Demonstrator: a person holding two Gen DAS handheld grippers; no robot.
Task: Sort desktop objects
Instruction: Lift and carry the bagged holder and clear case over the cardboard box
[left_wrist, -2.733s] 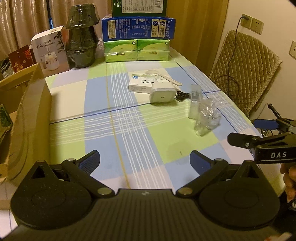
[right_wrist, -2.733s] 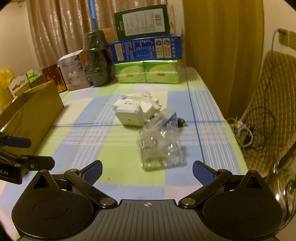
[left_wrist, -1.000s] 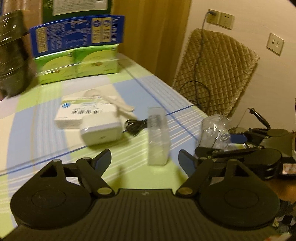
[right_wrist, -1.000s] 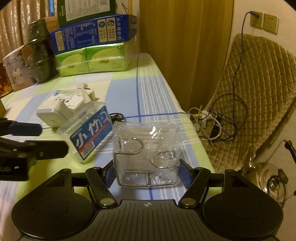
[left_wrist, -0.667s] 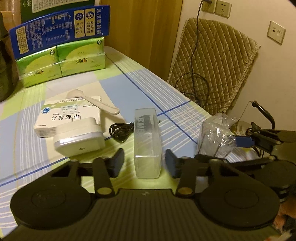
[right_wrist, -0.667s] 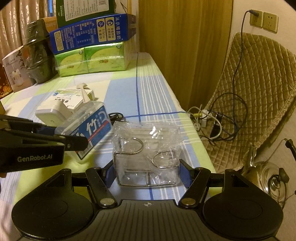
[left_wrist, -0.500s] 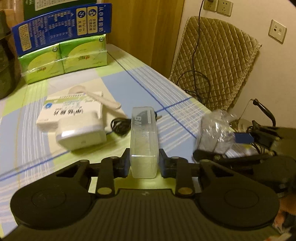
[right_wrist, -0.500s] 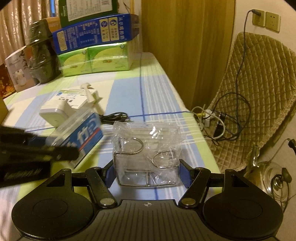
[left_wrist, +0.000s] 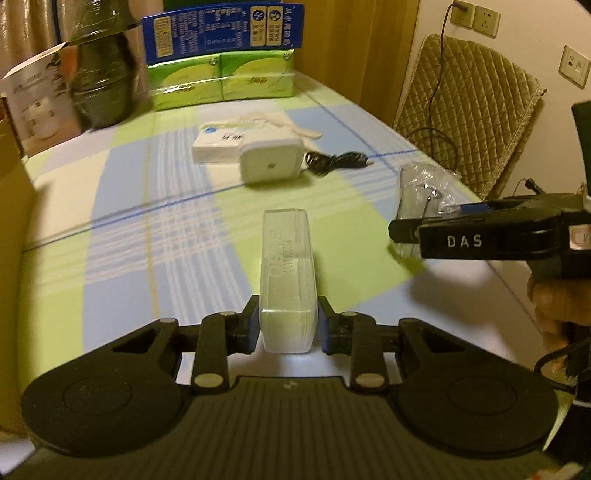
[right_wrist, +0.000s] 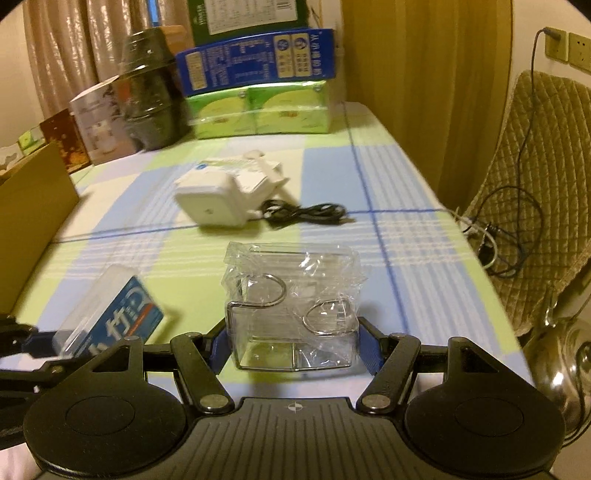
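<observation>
A long table (left_wrist: 122, 258) with a cloth of green, blue and cream squares fills the room's middle. Curtains hang behind it, and a padded chair (left_wrist: 469, 107) stands at its far right side. At the far end sit green packs (right_wrist: 258, 110) with a blue box (right_wrist: 255, 61) on top, and a dark pot (right_wrist: 151, 88) wrapped in shiny film stands beside them. A brown cardboard box (right_wrist: 29, 218) is at the left edge.

The left gripper (left_wrist: 286, 326) is clenched on a clear plastic box (left_wrist: 287, 273). Its pads squeeze the near end of the box from both sides. The box points away toward the middle of the table. In the right wrist view the same box (right_wrist: 110, 317) shows a blue label.

The right gripper (right_wrist: 293, 341) grasps a see-through bag with wire hooks (right_wrist: 291, 306) inside. Its blue pads press on both sides of the bag. In the left wrist view this gripper (left_wrist: 406, 230) comes in from the right with the bag (left_wrist: 424, 199) at its tip, and a hand (left_wrist: 557, 306) holds it.

Farther off on the cloth lies a white charger (left_wrist: 269, 164) with a black cord (left_wrist: 332, 160) next to it. A flat white carton (left_wrist: 218, 146) and a white spoon (left_wrist: 291, 125) lie just behind the charger.
</observation>
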